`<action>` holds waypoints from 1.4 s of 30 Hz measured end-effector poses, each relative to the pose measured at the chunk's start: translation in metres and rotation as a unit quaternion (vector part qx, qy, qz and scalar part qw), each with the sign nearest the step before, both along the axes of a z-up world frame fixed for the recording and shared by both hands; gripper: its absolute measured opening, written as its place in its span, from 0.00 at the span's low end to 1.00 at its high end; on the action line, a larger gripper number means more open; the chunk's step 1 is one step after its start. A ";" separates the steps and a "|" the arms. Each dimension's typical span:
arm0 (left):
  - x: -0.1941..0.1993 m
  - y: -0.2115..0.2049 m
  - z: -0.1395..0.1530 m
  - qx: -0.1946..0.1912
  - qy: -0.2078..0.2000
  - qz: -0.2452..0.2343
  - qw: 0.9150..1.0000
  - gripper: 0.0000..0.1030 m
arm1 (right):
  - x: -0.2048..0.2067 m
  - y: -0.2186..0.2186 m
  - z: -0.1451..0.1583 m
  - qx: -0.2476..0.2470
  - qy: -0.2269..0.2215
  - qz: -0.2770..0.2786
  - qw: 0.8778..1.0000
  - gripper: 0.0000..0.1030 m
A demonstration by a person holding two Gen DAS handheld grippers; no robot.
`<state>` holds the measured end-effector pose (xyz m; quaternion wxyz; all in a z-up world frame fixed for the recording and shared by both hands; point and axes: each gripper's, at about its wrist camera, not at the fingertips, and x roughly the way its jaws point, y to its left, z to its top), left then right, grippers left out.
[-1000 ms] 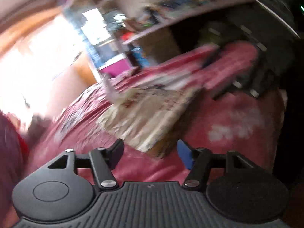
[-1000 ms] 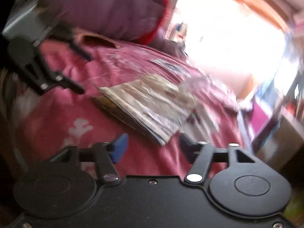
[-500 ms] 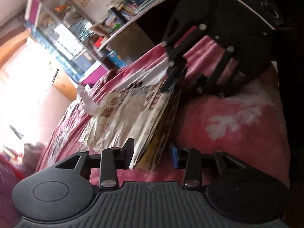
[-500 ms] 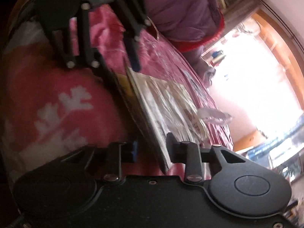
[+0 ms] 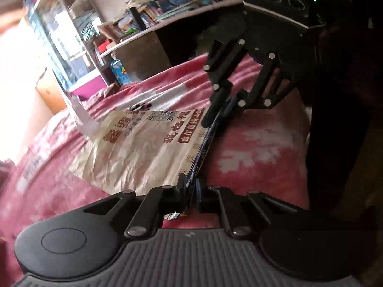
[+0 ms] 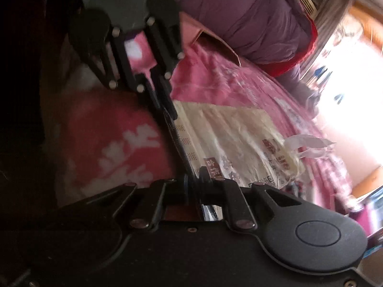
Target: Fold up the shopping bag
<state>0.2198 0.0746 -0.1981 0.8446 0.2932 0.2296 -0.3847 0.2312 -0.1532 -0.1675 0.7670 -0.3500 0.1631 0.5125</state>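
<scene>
A cream shopping bag [image 5: 143,148] with red print lies flat on a pink blanket [image 5: 258,143]. My left gripper [image 5: 190,189] is shut on one end of the bag's dark-patterned edge. At the other end of that edge my right gripper [image 5: 216,112] pinches the same edge. In the right wrist view the right gripper [image 6: 194,181] has its jaws closing, with the bag's [image 6: 234,138] edge between the pads. The left gripper [image 6: 165,110] grips the far end there. The edge runs taut and lifted between the two grippers.
White plastic handles [image 6: 308,143] stick up from the bag's far side. A shelf of books [image 5: 153,19] and a glass cabinet [image 5: 59,47] stand beyond the bed. A purple padded garment [image 6: 239,12] and a brown cardboard piece [image 6: 215,43] lie on the blanket [image 6: 115,129].
Both grippers stood open above the bag a second ago. They came down to one edge of the bag and closed on it, one at each end, lifting that edge.
</scene>
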 end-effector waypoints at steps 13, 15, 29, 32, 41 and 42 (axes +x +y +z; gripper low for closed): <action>0.052 0.040 -0.003 -0.171 0.175 0.048 0.968 0.08 | 0.057 -0.049 -0.031 0.222 0.337 -0.132 0.905 0.09; 0.060 0.046 -0.008 -0.199 0.204 0.071 0.956 0.08 | 0.061 -0.048 -0.036 0.240 0.375 -0.155 0.882 0.09; 0.080 0.060 -0.027 -0.306 0.308 0.213 0.875 0.10 | 0.058 -0.045 -0.036 0.276 0.445 -0.278 0.805 0.06; 0.081 0.057 -0.024 -0.296 0.307 0.218 0.878 0.10 | 0.061 -0.043 -0.035 0.274 0.460 -0.294 0.792 0.05; 0.080 0.056 -0.021 -0.286 0.302 0.226 0.881 0.10 | 0.067 -0.040 -0.029 0.251 0.467 -0.330 0.781 0.05; 0.080 0.056 -0.021 -0.287 0.303 0.226 0.880 0.10 | 0.067 -0.040 -0.028 0.249 0.468 -0.334 0.780 0.05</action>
